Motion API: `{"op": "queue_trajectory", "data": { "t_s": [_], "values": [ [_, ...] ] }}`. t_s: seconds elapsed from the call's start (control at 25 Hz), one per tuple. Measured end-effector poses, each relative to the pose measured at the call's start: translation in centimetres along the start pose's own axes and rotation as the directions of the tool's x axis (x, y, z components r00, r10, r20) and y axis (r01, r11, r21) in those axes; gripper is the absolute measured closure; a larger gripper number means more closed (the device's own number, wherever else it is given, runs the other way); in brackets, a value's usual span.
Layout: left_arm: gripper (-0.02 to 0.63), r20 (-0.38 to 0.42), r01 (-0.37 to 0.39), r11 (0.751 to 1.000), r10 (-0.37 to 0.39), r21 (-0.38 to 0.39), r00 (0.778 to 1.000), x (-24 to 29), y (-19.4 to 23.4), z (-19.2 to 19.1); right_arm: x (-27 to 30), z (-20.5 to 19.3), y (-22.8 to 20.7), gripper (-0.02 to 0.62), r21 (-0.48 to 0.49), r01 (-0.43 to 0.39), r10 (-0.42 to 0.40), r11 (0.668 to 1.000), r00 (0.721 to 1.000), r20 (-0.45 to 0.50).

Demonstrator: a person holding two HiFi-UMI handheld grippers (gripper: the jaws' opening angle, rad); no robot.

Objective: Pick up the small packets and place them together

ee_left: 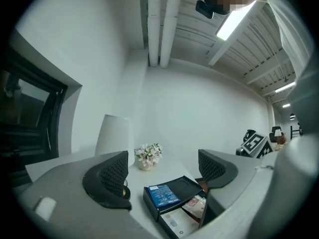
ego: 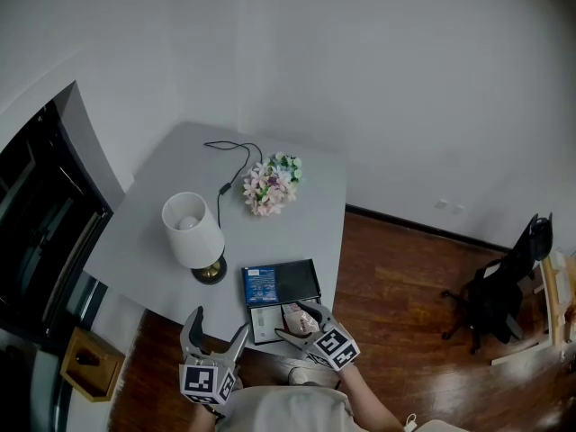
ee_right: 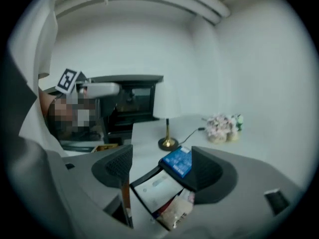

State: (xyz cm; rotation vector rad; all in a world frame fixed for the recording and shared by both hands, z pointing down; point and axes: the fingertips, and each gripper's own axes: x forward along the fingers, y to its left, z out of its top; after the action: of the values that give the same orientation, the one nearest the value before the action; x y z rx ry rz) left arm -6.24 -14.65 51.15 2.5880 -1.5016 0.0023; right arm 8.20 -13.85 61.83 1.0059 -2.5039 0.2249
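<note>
A black tray [ego: 297, 280] lies near the grey table's front edge, with a blue packet [ego: 261, 284] on its left part. Just in front of it sits a white tray [ego: 264, 322] holding small pinkish packets [ego: 295, 316]. My right gripper [ego: 297, 320] hovers open right over those packets, gripping nothing. My left gripper [ego: 216, 327] stands open off the table's front edge, left of the trays, and is empty. The left gripper view shows the blue packet [ee_left: 162, 195] and the packets [ee_left: 195, 205] beyond its open jaws. In the right gripper view the packets [ee_right: 177, 213] lie low between its jaws.
A white lamp [ego: 192, 232] with a brass foot stands left of the trays. A bunch of flowers [ego: 273, 183] and a black cable [ego: 236, 162] lie farther back. The table [ego: 306, 205] ends at the right over wooden floor, where an office chair [ego: 499, 291] stands. A wooden box [ego: 90, 363] sits lower left.
</note>
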Motion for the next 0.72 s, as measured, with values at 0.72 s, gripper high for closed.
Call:
{"op": "queue_trajectory", "data": {
  "t_s": [0.72],
  "values": [
    [0.161,-0.055,-0.110,0.994,0.109,-0.015,0.993,-3.2,2.1,-1.7,12.8,-15.5,1.6,0.282,-0.191,-0.214,0.044,0.958,0.769,-0.638]
  ]
}}
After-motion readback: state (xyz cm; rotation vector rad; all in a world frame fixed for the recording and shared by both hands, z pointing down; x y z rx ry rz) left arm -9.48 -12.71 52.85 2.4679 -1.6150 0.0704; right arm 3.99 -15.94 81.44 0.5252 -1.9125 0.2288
